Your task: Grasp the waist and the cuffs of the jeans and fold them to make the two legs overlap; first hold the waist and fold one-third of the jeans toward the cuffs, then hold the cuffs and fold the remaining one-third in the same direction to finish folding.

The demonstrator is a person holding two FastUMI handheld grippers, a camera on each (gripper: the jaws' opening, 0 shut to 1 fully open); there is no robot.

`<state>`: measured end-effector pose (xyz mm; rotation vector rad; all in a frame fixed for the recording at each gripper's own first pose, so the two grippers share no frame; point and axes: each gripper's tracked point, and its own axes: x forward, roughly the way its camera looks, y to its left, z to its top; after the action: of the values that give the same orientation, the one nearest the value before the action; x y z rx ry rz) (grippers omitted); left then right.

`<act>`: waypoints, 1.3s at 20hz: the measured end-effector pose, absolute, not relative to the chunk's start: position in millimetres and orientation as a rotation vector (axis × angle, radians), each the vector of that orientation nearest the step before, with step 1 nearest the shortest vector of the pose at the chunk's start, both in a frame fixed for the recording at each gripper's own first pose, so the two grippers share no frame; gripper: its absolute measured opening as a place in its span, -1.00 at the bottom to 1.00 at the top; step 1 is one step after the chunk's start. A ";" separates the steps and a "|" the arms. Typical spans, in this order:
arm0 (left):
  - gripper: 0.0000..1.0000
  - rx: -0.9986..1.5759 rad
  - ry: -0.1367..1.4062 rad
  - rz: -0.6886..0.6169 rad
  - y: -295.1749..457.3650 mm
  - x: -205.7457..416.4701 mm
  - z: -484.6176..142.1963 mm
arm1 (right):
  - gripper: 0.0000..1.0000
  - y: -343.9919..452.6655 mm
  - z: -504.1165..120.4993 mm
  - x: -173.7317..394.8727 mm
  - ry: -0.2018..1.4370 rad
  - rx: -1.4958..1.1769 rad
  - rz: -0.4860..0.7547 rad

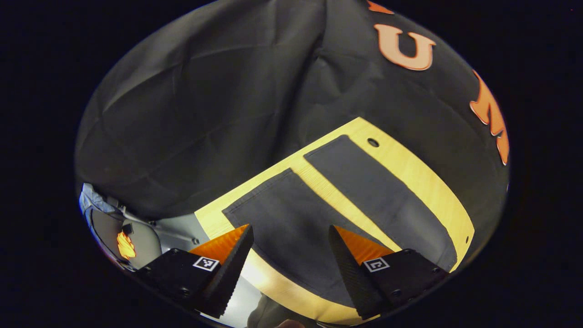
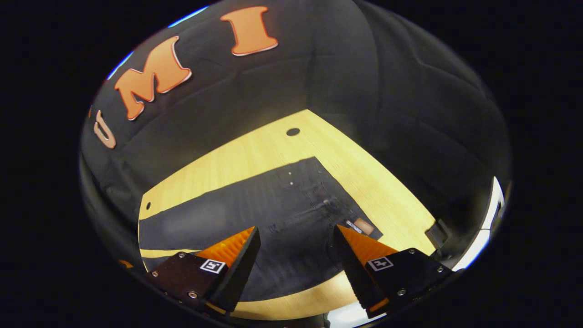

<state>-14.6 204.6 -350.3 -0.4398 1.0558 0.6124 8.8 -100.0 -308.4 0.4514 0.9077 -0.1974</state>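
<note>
Dark jeans (image 2: pixel 273 214) lie flat on the wooden table (image 2: pixel 255 150) (black cloth wall behind); both grippers (image 1: pixel 291 237) (image 2: pixel 296 237) hover above it, fingers wide apart.

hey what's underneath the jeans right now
The jeans lie flat on a light wooden table; bare wood shows between the two legs. Whatever lies directly beneath the fabric is covered. Both tools, left and right, hover open above.
</note>
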 end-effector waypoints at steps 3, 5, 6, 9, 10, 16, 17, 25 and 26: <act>0.96 -0.496 1.129 0.633 222.2 -6.8 -357.1 | 0.96 -100.5 -328.5 -1.9 0.972 0.540 -0.268; 0.98 -0.519 1.183 0.635 230.3 -12.3 -375.0 | 0.97 -104.5 -342.2 -7.8 1.007 0.575 -0.321; 0.98 -0.525 1.217 0.634 234.3 -10.8 -382.4 | 0.97 -106.0 -351.4 -13.5 1.036 0.594 -0.345; 0.98 -0.544 1.278 0.630 234.4 5.1 -393.5 | 0.97 -112.2 -379.4 -24.4 1.097 0.678 -0.402; 0.98 -0.565 1.305 0.627 234.7 7.5 -400.5 | 0.97 -114.3 -389.5 -28.8 1.122 0.710 -0.422; 0.98 -0.662 1.411 0.675 241.9 -17.4 -434.0 | 0.97 -138.6 -439.7 -45.0 1.216 0.816 -0.533; 0.99 -0.678 1.421 0.682 241.2 -20.1 -435.1 | 0.97 -139.6 -444.5 -43.1 1.220 0.823 -0.536; 0.98 -0.773 1.491 0.766 254.8 -27.5 -465.2 | 0.88 -141.0 -463.0 -37.4 1.292 0.769 -0.557; 0.98 -0.778 1.511 0.777 257.0 -30.3 -471.2 | 0.85 -142.3 -462.8 -39.1 1.309 0.746 -0.565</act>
<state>-30.3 257.0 -471.2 -0.7776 1.5105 0.7772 -39.1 -142.3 -462.8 0.7456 1.3092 -0.5654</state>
